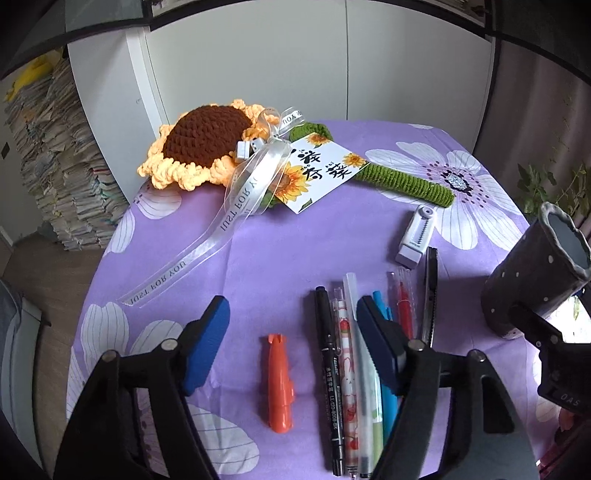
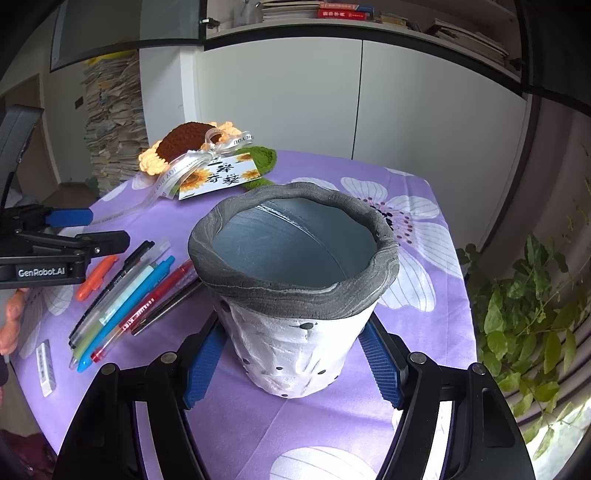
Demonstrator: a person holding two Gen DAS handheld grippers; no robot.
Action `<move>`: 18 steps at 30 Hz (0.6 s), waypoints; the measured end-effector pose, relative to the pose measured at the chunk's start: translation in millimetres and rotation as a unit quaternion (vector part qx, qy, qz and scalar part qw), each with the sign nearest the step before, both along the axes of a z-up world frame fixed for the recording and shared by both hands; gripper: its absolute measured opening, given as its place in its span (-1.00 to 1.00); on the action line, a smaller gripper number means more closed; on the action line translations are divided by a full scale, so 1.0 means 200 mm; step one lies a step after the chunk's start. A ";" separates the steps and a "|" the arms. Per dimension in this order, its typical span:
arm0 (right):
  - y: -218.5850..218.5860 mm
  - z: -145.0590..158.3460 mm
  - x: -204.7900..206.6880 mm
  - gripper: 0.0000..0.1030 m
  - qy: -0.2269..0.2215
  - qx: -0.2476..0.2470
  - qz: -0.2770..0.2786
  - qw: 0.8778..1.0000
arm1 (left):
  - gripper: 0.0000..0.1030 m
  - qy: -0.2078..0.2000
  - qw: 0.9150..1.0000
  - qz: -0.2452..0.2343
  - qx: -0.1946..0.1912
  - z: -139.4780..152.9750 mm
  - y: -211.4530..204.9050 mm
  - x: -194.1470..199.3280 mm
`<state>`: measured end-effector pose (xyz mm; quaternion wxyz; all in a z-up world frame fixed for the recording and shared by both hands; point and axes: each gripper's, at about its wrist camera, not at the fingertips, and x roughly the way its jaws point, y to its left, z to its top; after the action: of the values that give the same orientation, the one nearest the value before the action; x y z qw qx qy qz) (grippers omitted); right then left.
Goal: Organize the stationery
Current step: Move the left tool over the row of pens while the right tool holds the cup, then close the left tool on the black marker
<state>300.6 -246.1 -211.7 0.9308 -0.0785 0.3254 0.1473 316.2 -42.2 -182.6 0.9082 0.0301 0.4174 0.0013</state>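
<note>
Pens (image 1: 354, 369) lie side by side on our purple cloth (image 1: 258, 240). Our left gripper (image 1: 291, 343) hangs open over them, gripping nothing. Our right gripper (image 2: 293, 363) squeezes the gray pot (image 2: 295, 277) from both sides, just right of the pens.

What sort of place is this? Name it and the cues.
Probably a home study or office. Stacks of papers stand piled against the wall, books lie on a shelf above white cabinets, and pens lie on a table under a floral cloth.
</note>
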 end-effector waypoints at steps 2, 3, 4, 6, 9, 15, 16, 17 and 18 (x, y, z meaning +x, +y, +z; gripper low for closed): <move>0.00 0.00 0.00 0.41 -0.001 0.000 0.000 1.000 | 0.03 0.018 1.000 0.005 -0.024 -0.01 0.02 0.03; 0.00 0.00 0.00 0.41 -0.001 0.000 0.000 1.000 | -0.07 0.027 0.999 0.006 -0.034 -0.01 0.02 0.05; 0.00 0.00 0.00 0.41 0.000 0.000 0.000 1.000 | -0.10 0.033 0.999 0.007 -0.042 -0.02 0.03 0.06; 0.00 0.00 0.00 0.41 0.000 0.000 0.000 1.000 | -0.20 0.043 0.998 0.006 -0.054 -0.02 0.02 0.09; 0.00 0.00 0.00 0.41 -0.001 -0.001 -0.001 1.000 | -0.23 0.053 0.997 0.008 -0.060 -0.01 0.00 0.11; 0.00 0.00 -0.01 0.41 -0.004 -0.002 0.000 1.000 | -0.22 0.087 0.993 0.022 -0.072 -0.05 0.00 0.16; 0.00 0.00 0.00 0.41 -0.004 -0.002 -0.001 1.000 | -0.22 0.091 0.993 0.025 -0.072 -0.05 0.00 0.16; 0.00 0.00 0.00 0.41 -0.003 -0.002 -0.001 1.000 | -0.23 0.091 0.993 0.029 -0.069 -0.05 0.00 0.17; 0.00 0.00 0.00 0.41 -0.003 -0.002 -0.001 1.000 | -0.24 0.092 0.993 0.034 -0.066 -0.05 0.00 0.18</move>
<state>300.5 -246.1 -211.0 0.9317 -0.0806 0.3231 0.1452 351.6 -41.5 -193.1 0.8656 -0.0447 0.4988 0.0021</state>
